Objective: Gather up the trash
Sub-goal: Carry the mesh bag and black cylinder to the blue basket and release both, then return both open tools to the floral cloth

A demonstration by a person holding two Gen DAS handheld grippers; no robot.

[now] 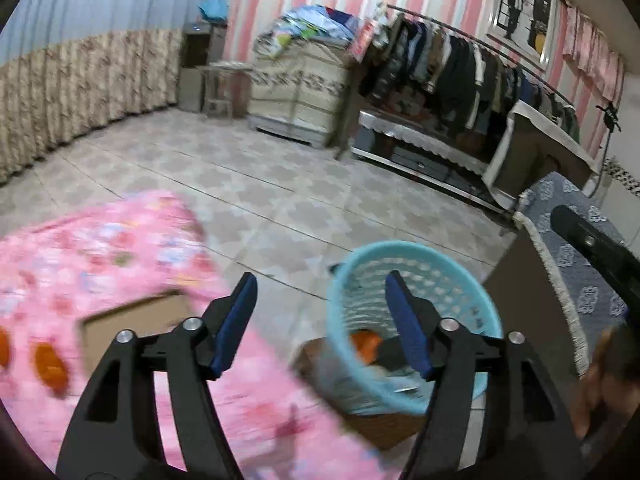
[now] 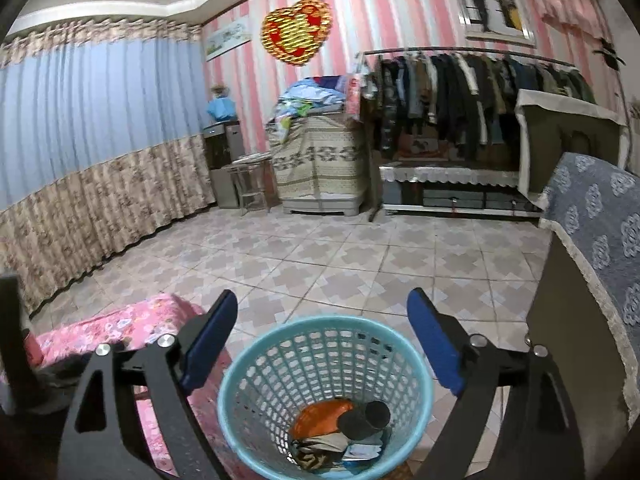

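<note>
Both open and empty, the right gripper [image 2: 320,344] hovers above the basket [image 2: 326,322] and the left gripper [image 1: 320,320] beside it; orange peels [image 1: 50,362] nearby look light, soft, best pinched at an edge.

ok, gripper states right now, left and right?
Left gripper: open, nothing between the jaws.
Right gripper: open, empty, above the blue basket.

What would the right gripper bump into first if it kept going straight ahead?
Probably the blue mesh trash basket. The right gripper is open and empty, pointing slightly down over the basket's rim. Depth is hard to judge, so it might pass just over it to the tiled floor.
</note>
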